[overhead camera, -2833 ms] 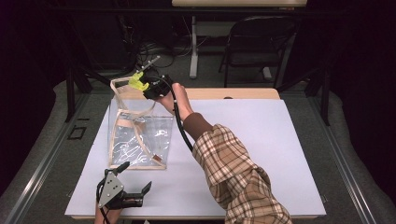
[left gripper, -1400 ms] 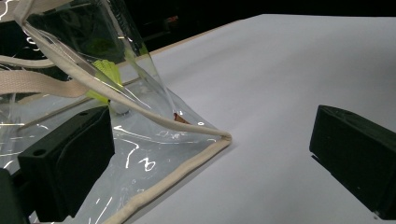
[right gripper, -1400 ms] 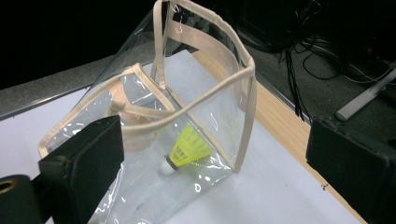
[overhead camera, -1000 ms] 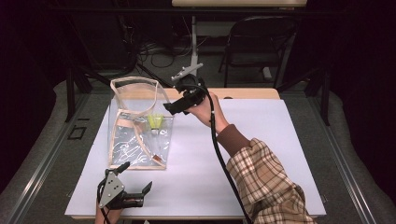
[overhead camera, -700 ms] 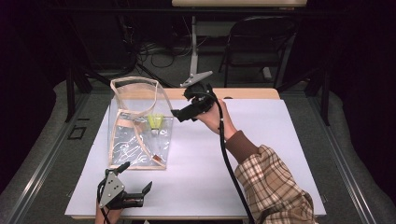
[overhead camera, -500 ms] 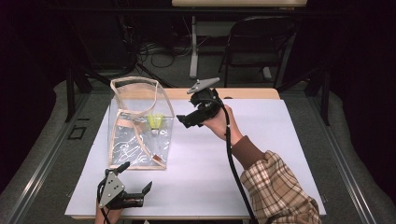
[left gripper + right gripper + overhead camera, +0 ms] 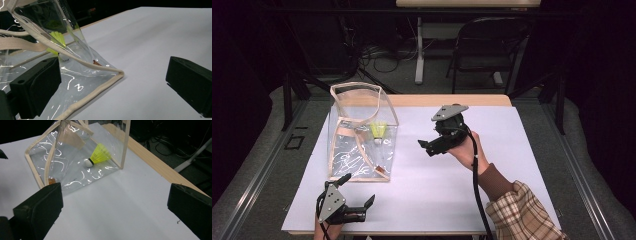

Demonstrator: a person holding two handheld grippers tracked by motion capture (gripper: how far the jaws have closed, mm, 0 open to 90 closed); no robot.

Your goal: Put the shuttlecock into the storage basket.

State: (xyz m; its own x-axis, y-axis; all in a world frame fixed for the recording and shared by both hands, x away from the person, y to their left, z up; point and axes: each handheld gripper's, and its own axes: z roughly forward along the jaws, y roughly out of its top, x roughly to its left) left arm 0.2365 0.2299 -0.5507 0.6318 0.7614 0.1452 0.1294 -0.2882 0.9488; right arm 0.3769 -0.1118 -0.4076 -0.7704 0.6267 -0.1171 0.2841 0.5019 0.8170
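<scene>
The yellow shuttlecock [image 7: 99,155] lay inside the clear tote bag [image 7: 360,136], while the right gripper [image 7: 431,145] hung released beside it and the left gripper [image 7: 357,196] rested spread wide near its corner.

- A dark folding metal chair [image 7: 492,47] is standing at the upper right, behind the table.
- Black cables [image 7: 377,55] are lying tangled on the grey floor at upper centre.

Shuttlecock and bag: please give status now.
Both hand-held grippers open, empty: left, right. Yellow shuttlecock lying inside clear bag. Nothing in the way.
</scene>
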